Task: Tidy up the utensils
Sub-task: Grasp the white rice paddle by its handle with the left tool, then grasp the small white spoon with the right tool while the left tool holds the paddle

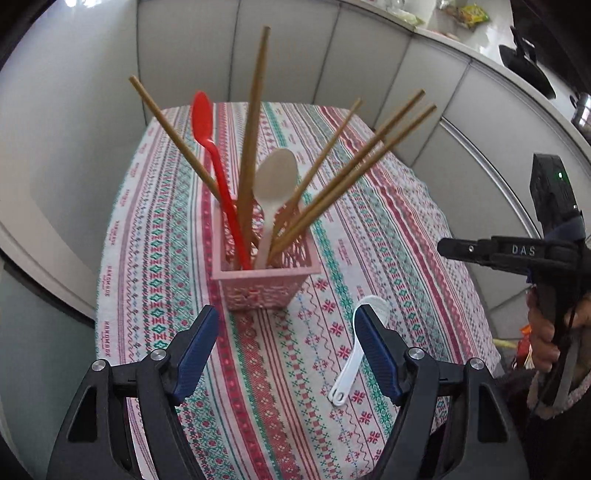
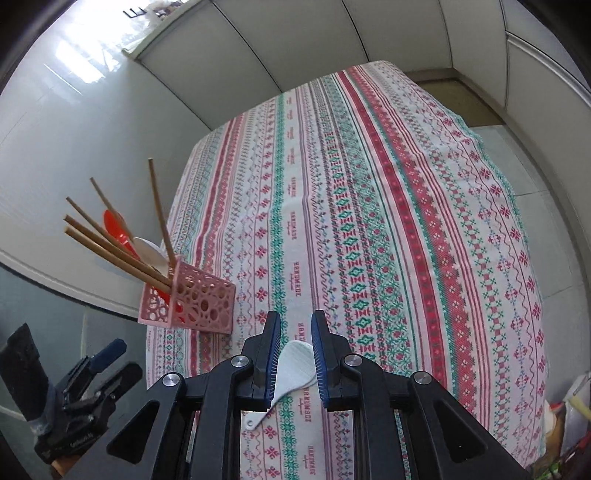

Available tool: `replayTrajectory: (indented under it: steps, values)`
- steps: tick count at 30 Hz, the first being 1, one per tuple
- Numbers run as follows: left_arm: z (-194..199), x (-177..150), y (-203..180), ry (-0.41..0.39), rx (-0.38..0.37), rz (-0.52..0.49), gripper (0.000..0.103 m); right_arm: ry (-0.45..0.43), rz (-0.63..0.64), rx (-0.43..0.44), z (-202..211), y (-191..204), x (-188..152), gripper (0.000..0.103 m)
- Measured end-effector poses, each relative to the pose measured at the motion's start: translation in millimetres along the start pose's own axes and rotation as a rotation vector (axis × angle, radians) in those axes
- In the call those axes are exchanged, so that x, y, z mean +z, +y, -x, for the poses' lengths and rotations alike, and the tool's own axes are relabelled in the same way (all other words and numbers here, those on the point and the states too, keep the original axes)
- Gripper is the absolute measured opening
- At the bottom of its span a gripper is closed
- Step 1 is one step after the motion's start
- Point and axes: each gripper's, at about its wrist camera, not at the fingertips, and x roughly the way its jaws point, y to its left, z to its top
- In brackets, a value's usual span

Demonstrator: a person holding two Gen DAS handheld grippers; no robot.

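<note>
Right wrist view showed the right hand-held gripper (image 2: 295, 363) nearly shut, not yet pinching the white spoon (image 2: 291, 369) on the counter (image 2: 406, 221). It could slip away. The left hand-held gripper (image 1: 288, 354) stood wide open, holding nothing, and might bump the pink basket (image 1: 264, 284).

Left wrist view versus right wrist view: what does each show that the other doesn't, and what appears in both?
Only the left wrist view shows the counter clutter at top right, the black pan and the white spoon's looped handle end. Only the right wrist view shows the far stretch of tablecloth and the white spoon's bowl between the right gripper fingers. Both show the pink holder with chopsticks, red spoon and cream spoon, the white spoon on the cloth, and the open left gripper.
</note>
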Motion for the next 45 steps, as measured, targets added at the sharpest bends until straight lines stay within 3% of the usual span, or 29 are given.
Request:
replayTrajectory:
  steps: [5, 7, 8, 9, 10, 17, 20, 24, 28, 33, 37, 38, 45]
  values:
    - [-14, -8, -26, 0.061, -0.013, -0.097, 0.078, 0.043, 0.007, -0.033, -8, -7, -5, 0.021]
    - [-21, -11, -37, 0.084, -0.021, -0.135, 0.078, 0.057, 0.006, -0.042, -10, -10, -5, 0.028]
    - [-25, -14, -43, 0.095, -0.025, -0.152, 0.078, 0.06, 0.004, -0.046, -10, -12, -6, 0.041]
    - [-29, -16, -50, 0.107, -0.027, -0.169, 0.078, 0.056, 0.001, -0.049, -10, -14, -6, 0.063]
    - [-34, -18, -55, 0.119, -0.027, -0.185, 0.078, 0.049, 0.004, -0.054, -8, -15, -7, 0.07]
    - [-72, -30, -95, 0.163, -0.006, -0.283, 0.077, 0.086, -0.012, -0.082, -9, -34, -12, 0.07]
    - [-90, -27, -104, 0.168, 0.027, -0.316, 0.071, 0.104, -0.035, -0.081, -10, -46, -16, 0.07]
    - [-118, -20, -102, 0.202, 0.053, -0.303, 0.058, 0.11, -0.036, -0.1, -7, -56, -20, 0.07]
    - [-139, -12, -100, 0.237, 0.031, -0.278, 0.056, 0.108, -0.044, -0.103, -3, -64, -22, 0.07]
    - [-149, -4, -102, 0.258, -0.025, -0.252, 0.056, 0.107, -0.06, -0.104, 1, -71, -22, 0.071]
    - [-152, -3, -106, 0.255, -0.015, -0.255, 0.054, 0.106, -0.066, -0.101, 2, -72, -21, 0.071]
    - [-150, -3, -106, 0.253, -0.017, -0.247, 0.048, 0.106, -0.066, -0.101, 2, -73, -21, 0.071]
    - [-143, -8, -100, 0.249, -0.014, -0.217, 0.047, 0.109, -0.06, -0.098, -1, -68, -20, 0.071]
